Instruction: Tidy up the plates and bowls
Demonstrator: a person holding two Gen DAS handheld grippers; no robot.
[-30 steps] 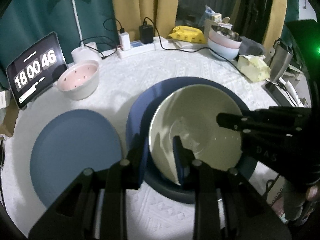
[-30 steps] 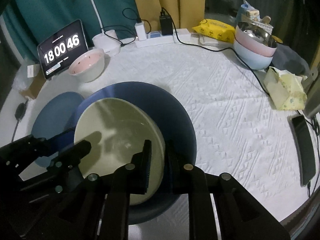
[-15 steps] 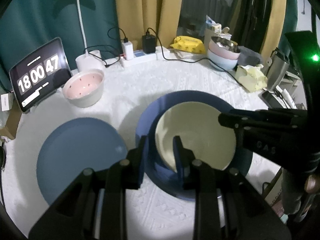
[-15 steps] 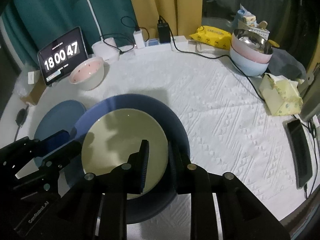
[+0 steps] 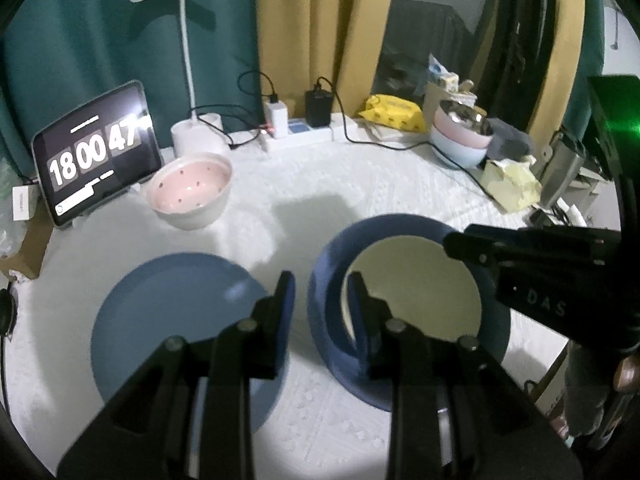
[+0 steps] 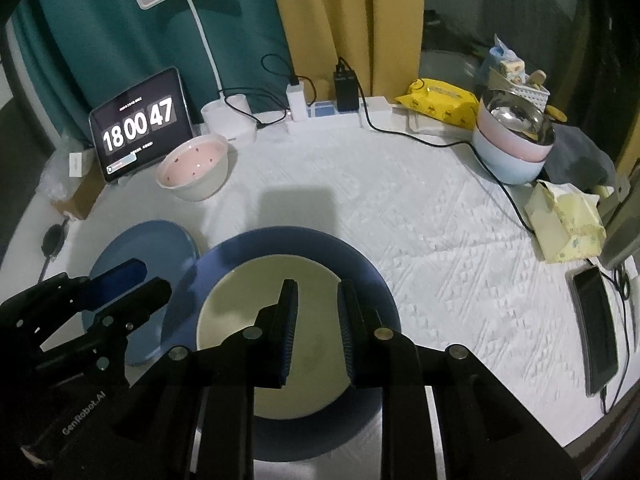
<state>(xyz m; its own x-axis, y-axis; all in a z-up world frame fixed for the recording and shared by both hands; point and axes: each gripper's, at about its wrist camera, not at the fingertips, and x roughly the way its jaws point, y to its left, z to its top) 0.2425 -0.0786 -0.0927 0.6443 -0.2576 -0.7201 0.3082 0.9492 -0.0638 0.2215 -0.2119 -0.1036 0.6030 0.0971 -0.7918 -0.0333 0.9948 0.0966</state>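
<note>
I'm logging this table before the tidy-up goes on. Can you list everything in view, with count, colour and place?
Cream plate: 1, cream, nested in the blue bowl.
Large blue bowl: 1, dark blue, front centre.
Flat blue plate: 1, blue, left of the blue bowl.
Pink-lined bowl: 1, white outside, pink inside, by the tablet.
Stacked bowls: pale blue, pink, steel on top, back right.
Tablet clock: 1, black, back left.
Desk lamp: 1, white, back.
Power strip: 1, white, back centre.
Yellow wipes pack: 1, back right.
Tissue pack: 1, pale yellow, right.
Phone: 1, dark, right edge.
White tablecloth: 1.
Left gripper: black, open, empty.
Right gripper: black, open, empty.
</note>
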